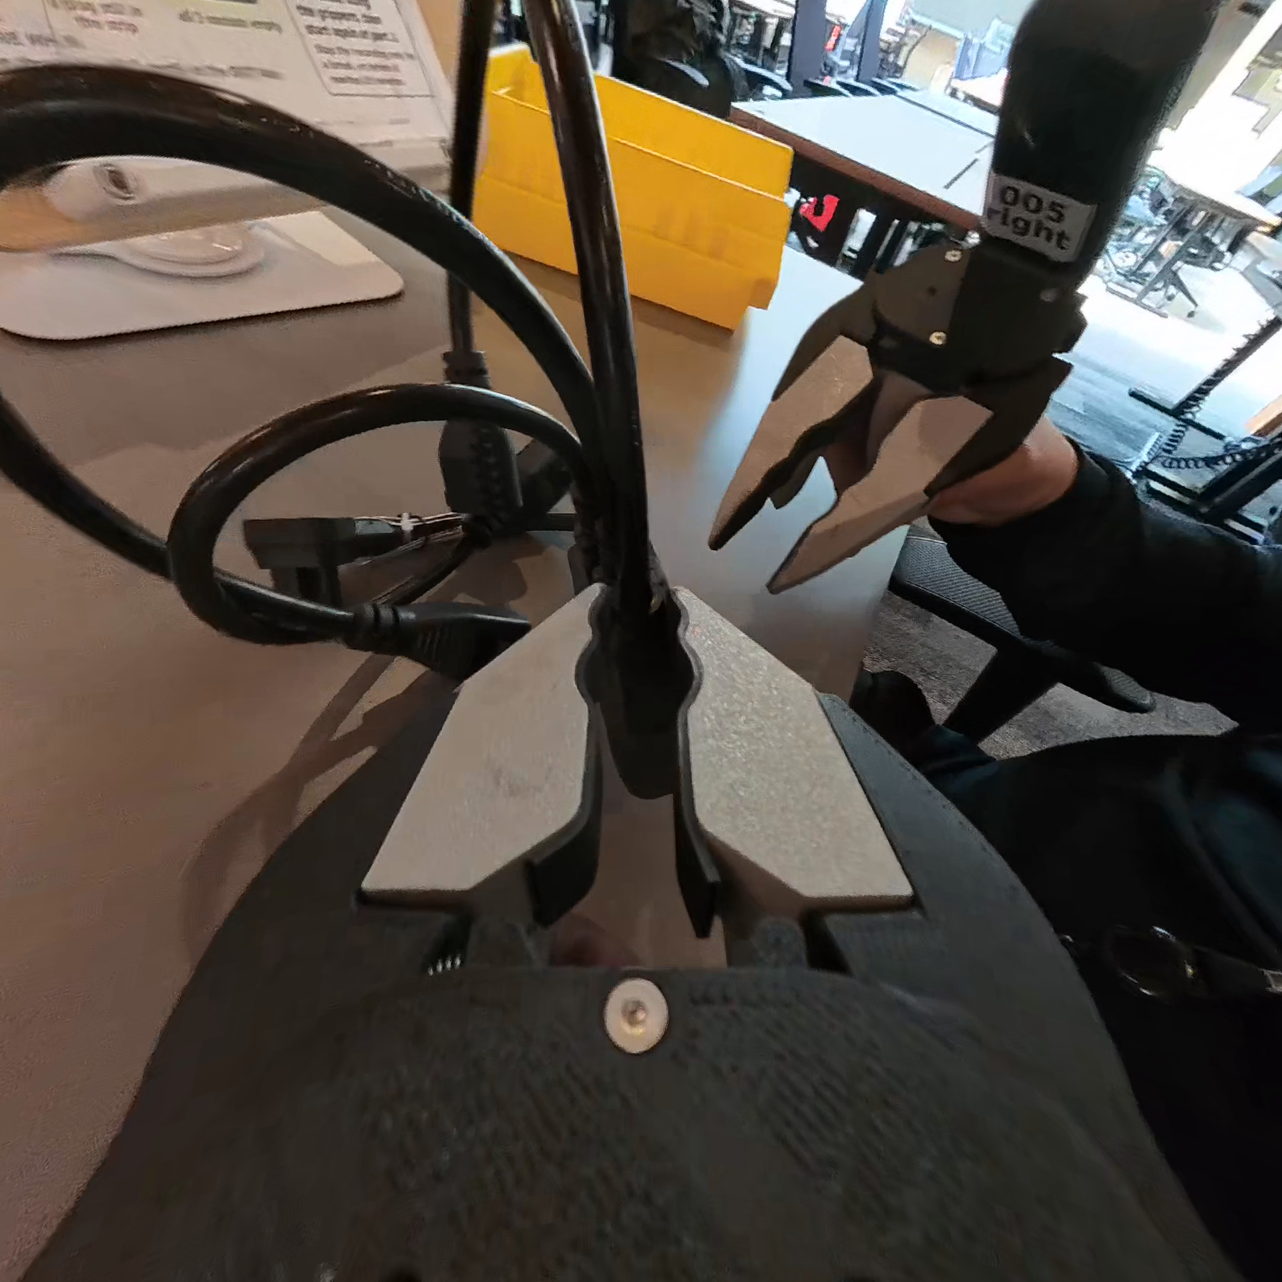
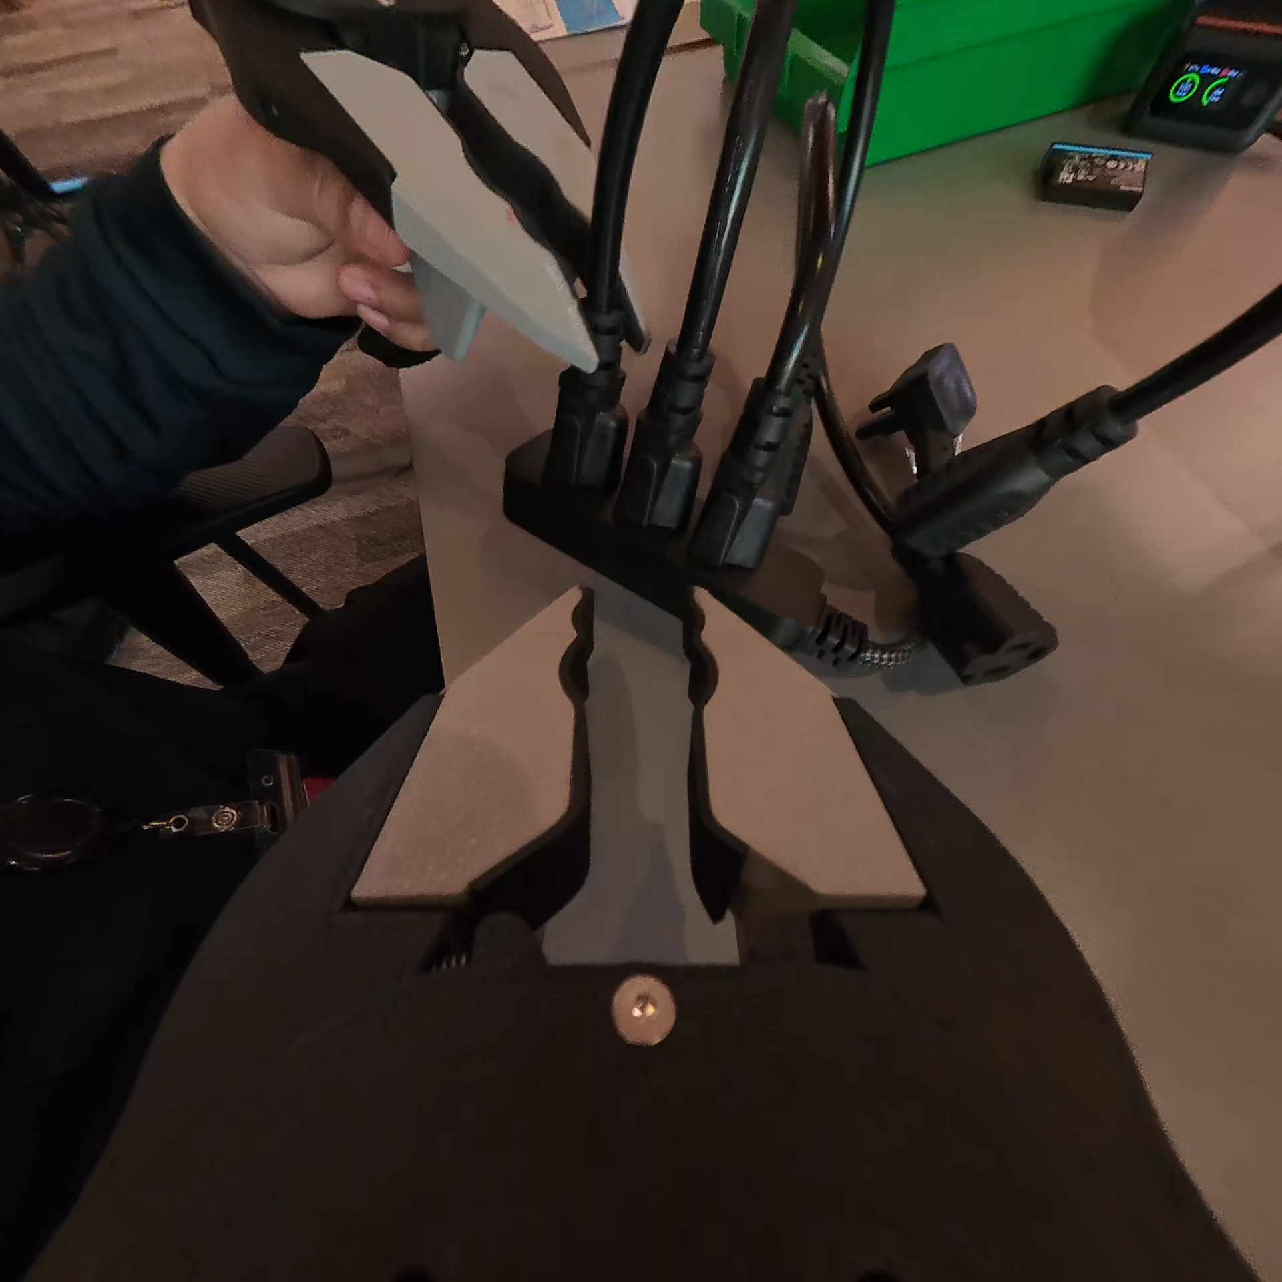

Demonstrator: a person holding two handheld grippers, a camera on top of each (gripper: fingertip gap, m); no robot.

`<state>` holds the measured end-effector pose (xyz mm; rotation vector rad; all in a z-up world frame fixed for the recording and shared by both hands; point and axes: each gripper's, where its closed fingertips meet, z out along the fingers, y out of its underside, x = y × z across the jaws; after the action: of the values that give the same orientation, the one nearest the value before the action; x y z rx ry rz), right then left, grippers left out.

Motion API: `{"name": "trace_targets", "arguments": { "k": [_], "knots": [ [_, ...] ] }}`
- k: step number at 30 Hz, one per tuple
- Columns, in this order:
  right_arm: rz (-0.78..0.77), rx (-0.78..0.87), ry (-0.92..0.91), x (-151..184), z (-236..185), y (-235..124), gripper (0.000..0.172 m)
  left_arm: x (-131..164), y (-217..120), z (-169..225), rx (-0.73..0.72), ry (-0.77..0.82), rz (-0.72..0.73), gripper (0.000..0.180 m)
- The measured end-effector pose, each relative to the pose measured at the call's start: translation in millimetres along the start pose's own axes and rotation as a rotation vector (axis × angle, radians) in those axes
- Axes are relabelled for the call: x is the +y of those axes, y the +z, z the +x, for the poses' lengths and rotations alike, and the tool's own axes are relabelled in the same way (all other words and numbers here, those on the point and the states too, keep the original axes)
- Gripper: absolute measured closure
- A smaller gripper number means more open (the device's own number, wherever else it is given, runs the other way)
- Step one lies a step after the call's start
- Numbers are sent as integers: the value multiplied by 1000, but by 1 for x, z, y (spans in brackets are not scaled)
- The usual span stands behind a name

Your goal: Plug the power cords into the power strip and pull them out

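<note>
A black power strip [image 2: 596, 548] lies on the table near its left edge with three black plugs standing in it. My left gripper [image 1: 638, 596] is shut on the leftmost power cord [image 1: 635, 694]. In the right wrist view, the left gripper [image 2: 614, 350] clamps that cord at the strain relief just above its plug [image 2: 586, 437], which sits in the strip. My right gripper [image 2: 638, 596] is open and empty, just in front of the strip. It also shows in the left wrist view [image 1: 746, 565], held off to the right with nothing between its fingers.
A loose plug [image 2: 992, 479], a cord socket end [image 2: 999, 631] and an angled plug [image 2: 943, 388] lie right of the strip. Another loose plug [image 1: 430, 631] lies among looped cords. A yellow bin [image 1: 645, 194], a green bin [image 2: 971, 69] and a small screen device [image 2: 1207, 90] stand behind. Across from one pair of fingers to the other is roughly 7 centimeters.
</note>
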<state>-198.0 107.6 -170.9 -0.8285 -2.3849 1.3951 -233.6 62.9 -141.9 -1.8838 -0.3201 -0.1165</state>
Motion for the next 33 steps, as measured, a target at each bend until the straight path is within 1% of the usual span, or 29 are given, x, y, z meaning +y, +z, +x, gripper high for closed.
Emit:
{"name": "trace_targets", "arguments": {
  "k": [3, 6, 8, 15, 20, 24, 26, 31, 33],
  "knots": [
    [-10, -1, -2, 1, -1, 3, 147, 0, -6, -19, -75, -21, 11, 168],
    [-21, 1, -10, 2, -2, 5, 147, 5, -18, -49, -202, -45, 17, 167],
    [-26, 0, -11, 2, -2, 5, 147, 11, -26, -66, -254, -61, 5, 168],
    [-32, -10, -6, 3, -1, 11, 147, 11, -41, -92, -294, -135, 87, 168],
    [-30, -25, -27, 0, 1, 21, 147, 11, -41, -92, -251, -139, 125, 168],
    [-28, -28, -60, -9, 5, 30, 147, 16, -41, -90, -239, -126, 95, 167],
    [-34, -28, -79, -14, 7, 35, 147, 23, -39, -89, -236, -92, 45, 161],
    [-51, -37, -92, -29, 18, 55, 148, 26, -36, -84, -216, -52, 33, 156],
    [-60, -32, -91, -34, 26, 65, 147, 26, -36, -85, -225, -46, 38, 158]
  ]
}}
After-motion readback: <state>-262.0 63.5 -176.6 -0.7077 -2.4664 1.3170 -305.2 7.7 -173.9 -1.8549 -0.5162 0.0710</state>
